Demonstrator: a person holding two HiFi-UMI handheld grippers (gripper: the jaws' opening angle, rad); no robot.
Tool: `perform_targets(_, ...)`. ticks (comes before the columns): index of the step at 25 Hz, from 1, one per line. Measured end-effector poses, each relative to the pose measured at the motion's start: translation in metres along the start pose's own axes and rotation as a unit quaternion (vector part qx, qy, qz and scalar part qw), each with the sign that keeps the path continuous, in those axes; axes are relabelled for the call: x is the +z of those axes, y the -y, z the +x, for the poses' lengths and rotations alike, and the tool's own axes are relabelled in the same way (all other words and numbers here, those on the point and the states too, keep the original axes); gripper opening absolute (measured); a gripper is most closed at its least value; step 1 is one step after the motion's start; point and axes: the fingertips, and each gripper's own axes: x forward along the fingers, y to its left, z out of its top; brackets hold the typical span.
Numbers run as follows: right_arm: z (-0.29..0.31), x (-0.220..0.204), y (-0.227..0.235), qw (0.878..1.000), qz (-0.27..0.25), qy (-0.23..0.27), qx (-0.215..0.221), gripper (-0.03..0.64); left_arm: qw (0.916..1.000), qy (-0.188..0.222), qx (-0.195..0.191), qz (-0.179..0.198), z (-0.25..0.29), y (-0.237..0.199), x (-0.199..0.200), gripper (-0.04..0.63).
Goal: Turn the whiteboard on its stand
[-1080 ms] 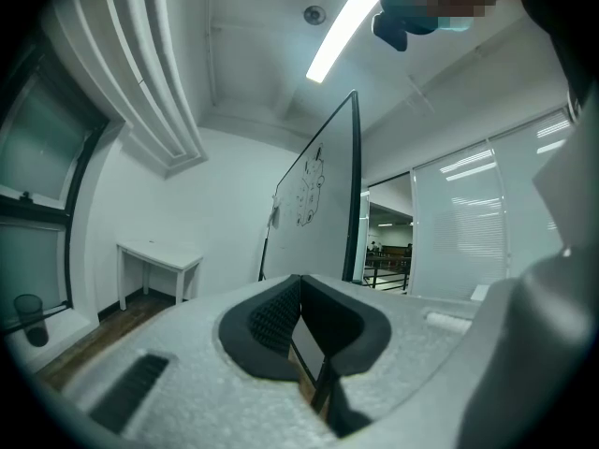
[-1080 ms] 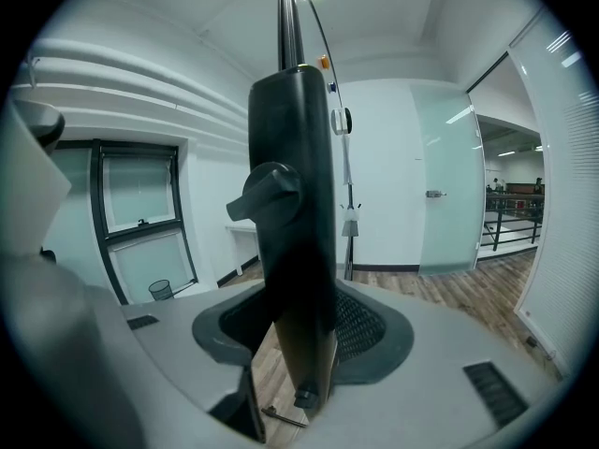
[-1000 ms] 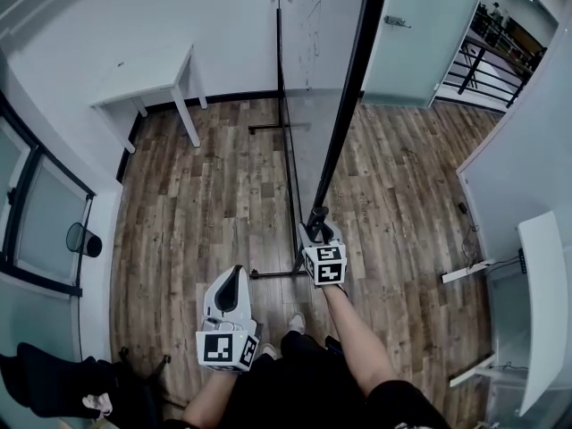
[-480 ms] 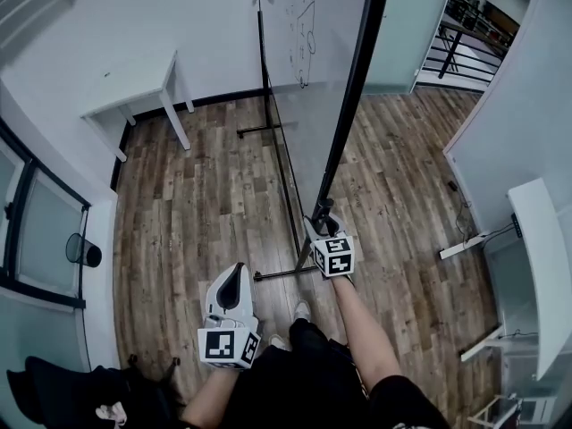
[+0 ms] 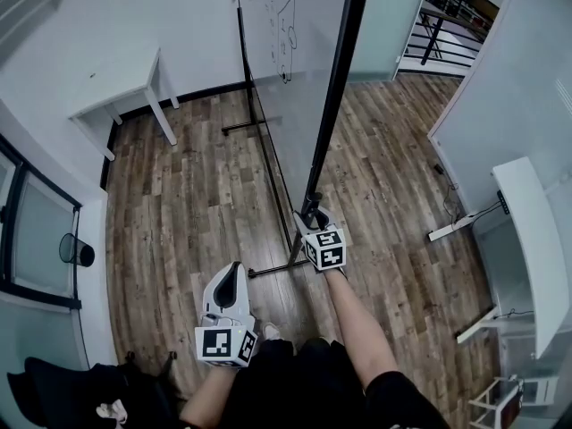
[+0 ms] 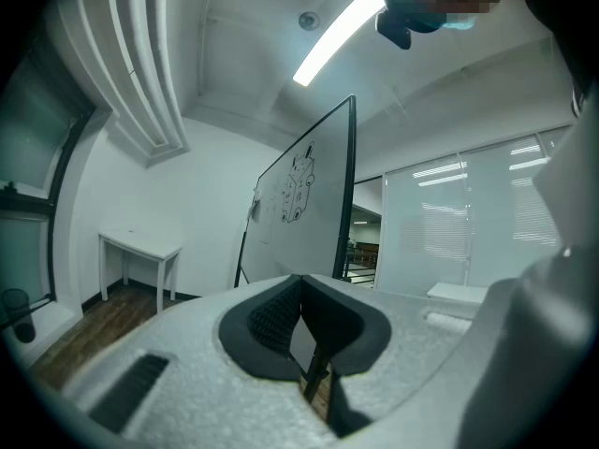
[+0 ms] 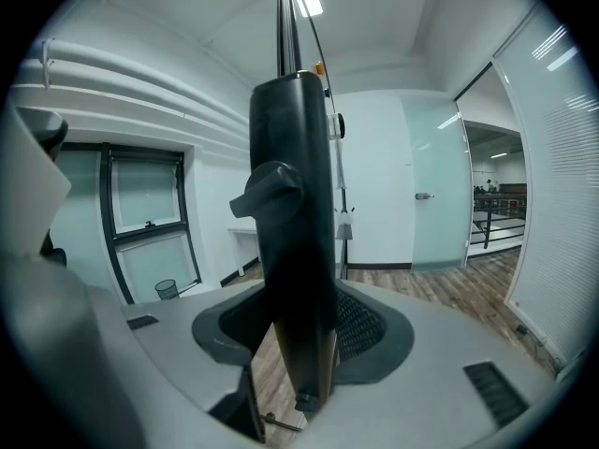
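The board (image 5: pixel 299 96) stands upright on its stand (image 5: pixel 268 272), in the middle of the wood floor (image 5: pixel 179 195). From above it is seen almost edge-on, so only a thin slice of its white face is shown. Its black edge (image 5: pixel 338 79) runs down to the right gripper (image 5: pixel 315 220).

The right gripper is closed on that edge, near its lower end. In the right gripper view the dark bar is seen between the two pads. It seems to be pressed from both sides, though the touch on the far pad is not seen well. The edge is likely held there because it is far from the middle of the stand, so a small push can swing the whole board round. The right arm (image 5: pixel 353 329) is stretched out in front, and the gripper is tipped a little downward.

The left gripper (image 5: pixel 231 271) is held near the body, well apart from the board. Its jaws are together and nothing is held in them. It is pointed level toward the board. It is likely kept free so that help can be given if the board swings wide.

A white table (image 5: pixel 116 88) is set by the wall, well apart from the board, so room is left for the turn.
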Motion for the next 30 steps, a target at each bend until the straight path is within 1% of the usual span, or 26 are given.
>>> perform_targets(7, -0.03, -0.012, -0.003, 1.0, -0.002, -0.003, 0.007, 0.187, 0.9998, 0.001, 0.017, -0.004, -0.015, 0.038, -0.008, 0.015)
perform_targets(16, -0.061, -0.024, -0.004, 1.0, -0.003, -0.005, 0.011, 0.187, 0.9992, 0.005, 0.038, 0.008, -0.033, 0.074, -0.015, 0.017)
perform_targets(24, -0.094, -0.036, -0.007, 1.0, -0.001, -0.004, 0.01, 0.187, 0.9987, 0.008, 0.05, 0.004, -0.052, 0.091, -0.018, 0.015)
perform_targets(30, -0.111, -0.041, -0.012, 1.0, -0.003, -0.003, 0.011, 0.187, 0.9989, 0.003, 0.045, 0.011, -0.06, 0.098, -0.024, 0.017)
